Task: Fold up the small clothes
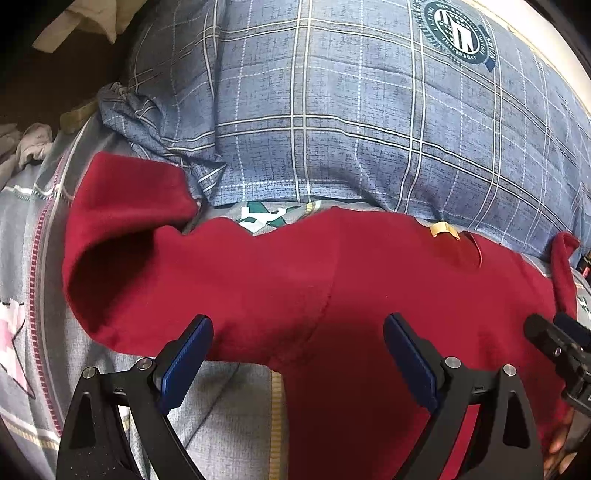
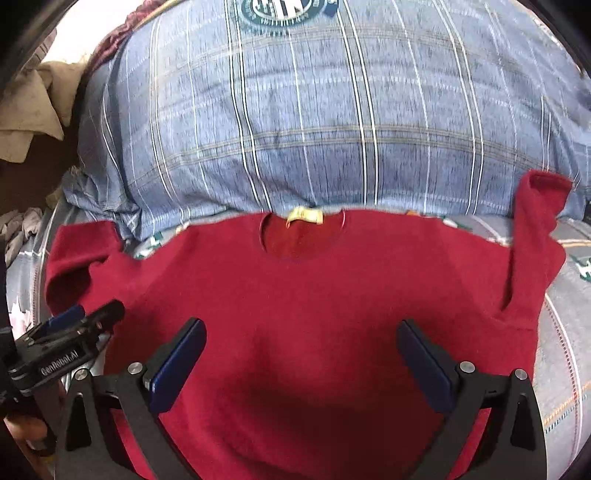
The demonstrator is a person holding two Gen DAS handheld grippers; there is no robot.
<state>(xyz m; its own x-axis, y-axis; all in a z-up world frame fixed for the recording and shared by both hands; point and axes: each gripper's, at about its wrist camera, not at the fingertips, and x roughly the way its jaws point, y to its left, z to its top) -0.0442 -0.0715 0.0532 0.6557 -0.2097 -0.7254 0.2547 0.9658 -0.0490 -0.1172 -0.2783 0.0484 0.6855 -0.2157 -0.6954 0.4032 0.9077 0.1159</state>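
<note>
A small red sweater (image 2: pixel 303 288) lies spread flat on the bed, its neck with a yellow label (image 2: pixel 304 216) toward the pillow. Its left sleeve (image 1: pixel 122 206) is bent and bunched; its right sleeve (image 2: pixel 535 236) stands folded upward against the pillow. My left gripper (image 1: pixel 297 354) hovers open over the sweater's left side, nothing between its blue pads. Over the middle of the sweater my right gripper (image 2: pixel 301 354) is open as well, holding nothing. The right gripper's tips (image 1: pixel 554 332) show at the edge of the left wrist view, and the left gripper (image 2: pixel 85 317) shows in the right wrist view.
A big blue plaid pillow (image 1: pixel 351 110) with a round green emblem (image 1: pixel 458 33) lies just behind the sweater. The grey patterned bedsheet (image 1: pixel 229 413) is under it. Crumpled pale cloths (image 1: pixel 29 144) sit off the bed's left edge; a beige cloth (image 2: pixel 33 107) lies at far left.
</note>
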